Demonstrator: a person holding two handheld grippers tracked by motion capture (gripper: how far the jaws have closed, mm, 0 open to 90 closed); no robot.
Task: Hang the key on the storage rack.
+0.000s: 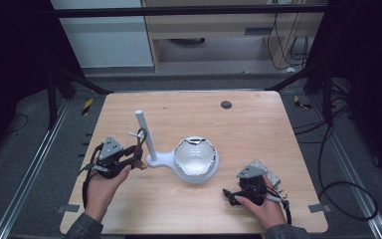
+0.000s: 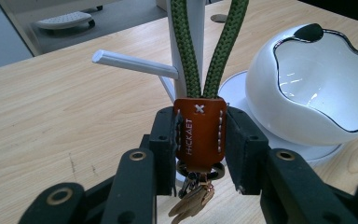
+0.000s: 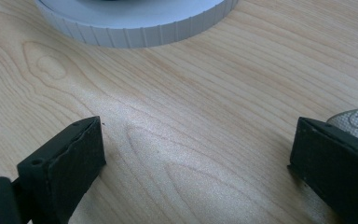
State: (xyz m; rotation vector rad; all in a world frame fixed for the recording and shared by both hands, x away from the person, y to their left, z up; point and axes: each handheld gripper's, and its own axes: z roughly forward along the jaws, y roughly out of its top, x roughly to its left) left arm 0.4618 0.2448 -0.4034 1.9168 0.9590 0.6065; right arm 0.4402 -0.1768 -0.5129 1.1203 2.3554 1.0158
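Between the left claw's [image 2: 198, 140] pads sits the clamped keychain tab [image 2: 199, 133].

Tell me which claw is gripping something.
The left claw: its jaws clamp the brown leather keychain tab on a green cord. The right claw stands open over bare wood.

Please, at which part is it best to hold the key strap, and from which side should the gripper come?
Probably the brown leather tab: flat and stiff, unlike the green cord loop or the dangling keys. Come across its narrow edges, as the left gripper does now.
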